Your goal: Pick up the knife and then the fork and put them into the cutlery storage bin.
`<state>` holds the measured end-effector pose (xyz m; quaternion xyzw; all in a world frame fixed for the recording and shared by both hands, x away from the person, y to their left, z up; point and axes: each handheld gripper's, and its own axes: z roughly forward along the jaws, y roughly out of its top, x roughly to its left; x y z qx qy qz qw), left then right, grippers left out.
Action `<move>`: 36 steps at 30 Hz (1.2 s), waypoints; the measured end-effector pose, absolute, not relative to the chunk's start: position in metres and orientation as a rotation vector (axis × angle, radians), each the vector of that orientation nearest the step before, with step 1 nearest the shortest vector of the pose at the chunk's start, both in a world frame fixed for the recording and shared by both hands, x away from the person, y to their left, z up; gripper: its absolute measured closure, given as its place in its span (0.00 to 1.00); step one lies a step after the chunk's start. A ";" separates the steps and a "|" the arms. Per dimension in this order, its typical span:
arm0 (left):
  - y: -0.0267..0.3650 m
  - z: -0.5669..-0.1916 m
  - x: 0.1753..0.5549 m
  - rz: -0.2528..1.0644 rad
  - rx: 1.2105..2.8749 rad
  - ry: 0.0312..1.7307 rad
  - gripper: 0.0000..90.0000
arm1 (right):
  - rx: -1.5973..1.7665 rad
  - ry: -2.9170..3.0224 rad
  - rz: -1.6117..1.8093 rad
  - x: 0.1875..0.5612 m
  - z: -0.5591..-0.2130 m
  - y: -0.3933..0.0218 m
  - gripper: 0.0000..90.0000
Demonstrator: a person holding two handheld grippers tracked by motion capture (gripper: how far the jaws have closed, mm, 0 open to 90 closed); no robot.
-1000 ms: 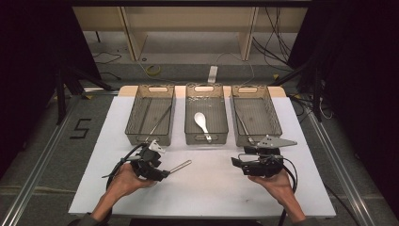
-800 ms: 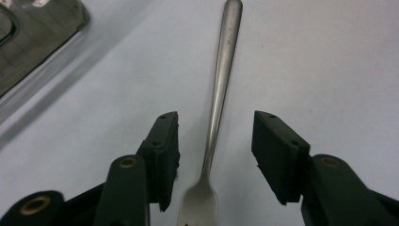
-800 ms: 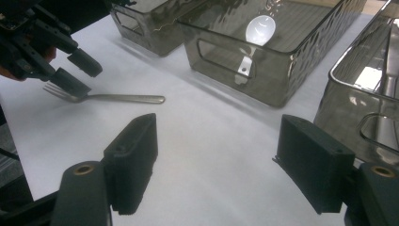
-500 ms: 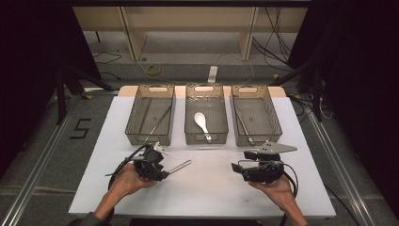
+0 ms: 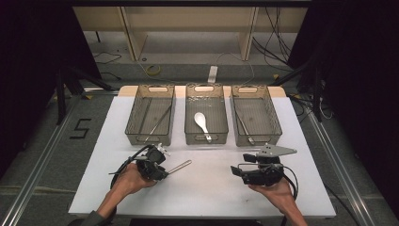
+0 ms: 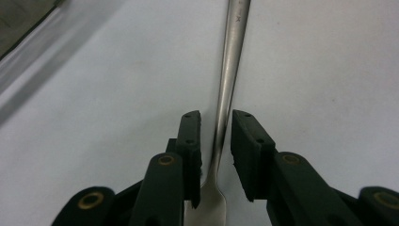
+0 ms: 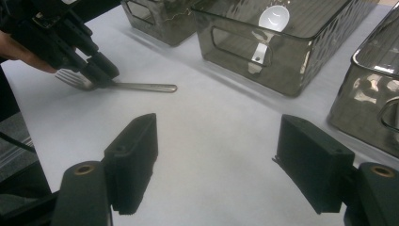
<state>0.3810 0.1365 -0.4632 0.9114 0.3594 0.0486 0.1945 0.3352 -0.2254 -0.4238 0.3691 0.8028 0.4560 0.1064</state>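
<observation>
Fork (image 6: 225, 89) lies flat on the white table (image 5: 211, 188), at about seven o'clock from the middle bin (image 5: 205, 115), handle pointing toward two o'clock. My left gripper (image 6: 215, 141) straddles its neck just above the tines; the jaws have just been closing, and in the left gripper view one pad looks to touch the steel while a thin gap remains at the other, so I call it not yet clenched. To do this well, I judge I should finish the squeeze with the neck centred between the pads, keep the tips low on the table so the thin steel cannot skate out, and lift only once both pads bite; gripped this close to the tines, the long handle may droop. My right gripper (image 7: 226, 165) hangs released over bare table at four o'clock from the fork, holding nothing, well apart from it. A white spoon (image 5: 201, 123) sits in the middle bin; the left bin (image 5: 149, 113) and right bin (image 5: 254, 113) each hold something thin and dark that I cannot make out from the high view. The tines are cut off at the bottom of the left gripper view and half hidden behind that gripper in the right gripper view.
</observation>
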 end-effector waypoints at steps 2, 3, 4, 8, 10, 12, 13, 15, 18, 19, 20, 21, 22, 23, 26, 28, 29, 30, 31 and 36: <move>0.135 -0.464 0.381 0.133 2.570 1.004 0.82 | 1.087 2.367 1.342 0.335 -0.424 -0.225 0.34; 0.134 -0.464 0.382 0.133 2.582 0.994 0.83 | 1.087 2.367 1.340 0.335 -0.424 -0.225 0.34; 0.133 -0.465 0.382 0.135 2.586 0.988 0.84 | 1.088 2.366 1.339 0.335 -0.424 -0.225 0.34; 0.129 -0.465 0.382 0.142 2.616 0.961 0.86 | 1.089 2.366 1.340 0.335 -0.424 -0.226 0.34; 0.129 -0.465 0.383 0.137 2.616 0.958 0.87 | 1.091 2.363 1.340 0.336 -0.424 -0.226 0.34; 0.129 -0.466 0.382 0.141 2.616 0.953 0.87 | 1.092 2.363 1.340 0.336 -0.424 -0.226 0.34; 0.129 -0.466 0.382 0.140 2.615 0.948 0.88 | 1.091 2.363 1.340 0.336 -0.424 -0.226 0.34; 0.129 -0.465 0.382 0.139 2.627 0.931 0.90 | 1.092 2.362 1.340 0.336 -0.424 -0.226 0.35; 0.129 -0.465 0.382 0.142 2.628 0.913 0.92 | 1.091 2.363 1.341 0.336 -0.424 -0.226 0.35; 0.129 -0.466 0.382 0.139 2.625 0.913 0.92 | 1.092 2.363 1.340 0.336 -0.424 -0.226 0.35; 0.130 -0.466 0.382 0.133 2.622 0.915 0.92 | 1.092 2.364 1.340 0.336 -0.424 -0.227 0.35; 0.130 -0.466 0.383 0.128 2.615 0.920 0.92 | 1.093 2.364 1.340 0.336 -0.424 -0.227 0.35; 0.130 -0.466 0.383 0.124 2.610 0.925 0.93 | 1.093 2.364 1.340 0.336 -0.424 -0.227 0.35; 0.131 -0.466 0.383 0.121 2.605 0.929 0.93 | 1.093 2.364 1.341 0.336 -0.424 -0.227 0.35; 0.132 -0.465 0.384 0.097 2.592 0.936 0.93 | 1.091 2.363 1.344 0.336 -0.424 -0.226 0.35; 0.132 -0.464 0.383 0.073 2.583 0.928 0.93 | 1.090 2.361 1.347 0.336 -0.423 -0.227 0.35; 0.131 -0.463 0.383 0.065 2.578 0.925 0.93 | 1.091 2.359 1.348 0.336 -0.423 -0.227 0.35; 0.131 -0.461 0.382 0.058 2.577 0.915 0.93 | 1.090 2.359 1.350 0.336 -0.422 -0.226 0.35; 0.131 -0.460 0.382 0.052 2.560 0.922 0.93 | 1.087 2.359 1.353 0.336 -0.422 -0.226 0.35; 0.132 -0.455 0.381 0.025 2.541 0.917 0.93 | 1.080 2.367 1.357 0.335 -0.422 -0.224 0.36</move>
